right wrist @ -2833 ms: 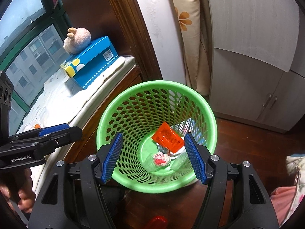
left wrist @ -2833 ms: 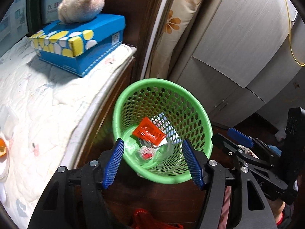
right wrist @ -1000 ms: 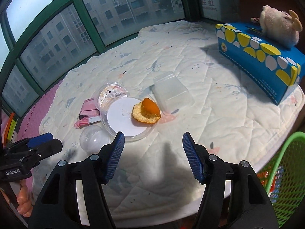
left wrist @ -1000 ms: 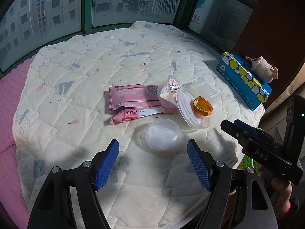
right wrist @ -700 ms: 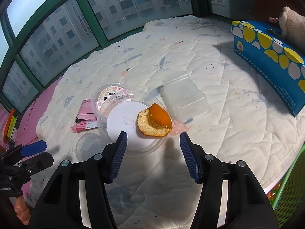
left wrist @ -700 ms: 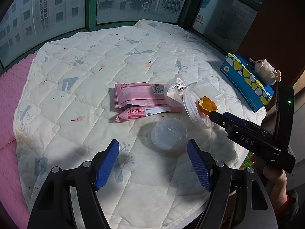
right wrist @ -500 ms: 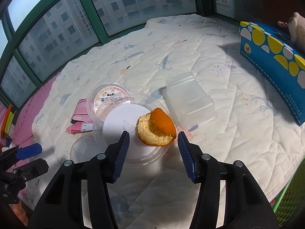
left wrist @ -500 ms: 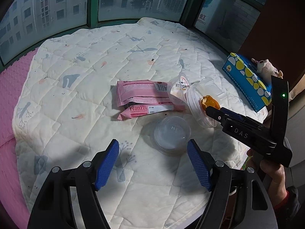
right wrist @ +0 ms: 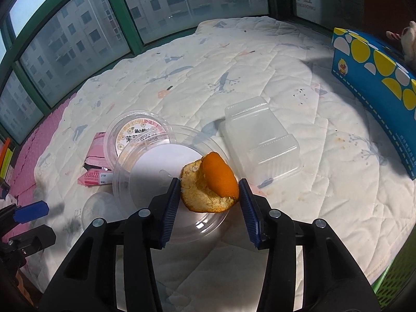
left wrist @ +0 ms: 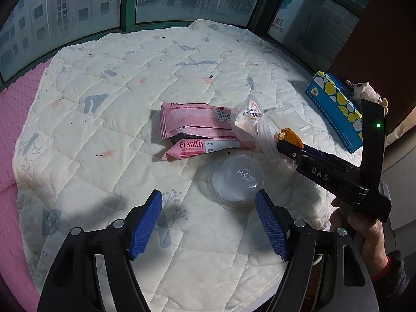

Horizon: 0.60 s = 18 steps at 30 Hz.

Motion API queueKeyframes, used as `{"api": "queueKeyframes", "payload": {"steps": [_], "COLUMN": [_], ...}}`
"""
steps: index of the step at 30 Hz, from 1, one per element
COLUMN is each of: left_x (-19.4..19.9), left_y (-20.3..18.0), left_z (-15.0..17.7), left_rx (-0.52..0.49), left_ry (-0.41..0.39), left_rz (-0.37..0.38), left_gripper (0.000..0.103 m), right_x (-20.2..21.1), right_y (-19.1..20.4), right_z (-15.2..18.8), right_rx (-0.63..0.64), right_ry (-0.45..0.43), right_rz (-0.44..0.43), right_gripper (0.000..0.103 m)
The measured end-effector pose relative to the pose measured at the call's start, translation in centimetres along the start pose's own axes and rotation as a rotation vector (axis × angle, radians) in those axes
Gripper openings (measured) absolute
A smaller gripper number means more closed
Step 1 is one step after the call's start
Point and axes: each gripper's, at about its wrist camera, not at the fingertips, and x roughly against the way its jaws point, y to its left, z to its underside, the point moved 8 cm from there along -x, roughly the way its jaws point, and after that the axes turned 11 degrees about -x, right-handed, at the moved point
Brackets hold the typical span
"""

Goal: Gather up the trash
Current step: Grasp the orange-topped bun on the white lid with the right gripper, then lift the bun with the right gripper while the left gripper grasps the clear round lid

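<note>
A: Right gripper state?

B: Blue pads are seen at a narrow spread on either side of the orange peel. Whether the pads touch the peel cannot be told. The peel lies at the near-right edge of the large clear lid, overlapping its rim.

A: Left gripper?

B: Fingers are spread wide and nothing is held. It is poised over the quilt, with the small clear cup, marked MENG, just ahead between the fingertips.

A: Obstructions near the peel?

B: A clear rectangular tray lies just right of the peel. A labelled round tub is tucked under the far-left rim of the lid. Pink Franzzi wrappers lie left of that, touching the tub.

A: Open room?

B: Bare quilt is seen to the far side and the left of the cluster. The quilt's near edge curves just below both grippers. The blue tissue box bounds the right side, well apart from the peel, with a plush toy on it. A green basket is noted past the quilt's lower right edge.
</note>
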Motion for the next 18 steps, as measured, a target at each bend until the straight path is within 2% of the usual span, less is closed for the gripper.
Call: {"api": "queueKeyframes", "payload": {"steps": [7, 18], "left_x": [0.1, -0.7], "left_y": [-0.5, -3.0], "left_z": [-0.6, -1.8], "left_rx": [-0.011, -0.062], "left_ry": [-0.01, -0.016], "left_rz": [0.012, 0.023], "left_gripper": [0.071, 0.071], "right_x": [1.0, 4.9], "right_y": [-0.1, -1.7], "right_z": [-0.1, 0.3], "right_rx": [-0.005, -0.078], "right_ry": [-0.022, -0.072], "right_rz": [-0.004, -0.055], "right_gripper": [0.04, 0.038]}}
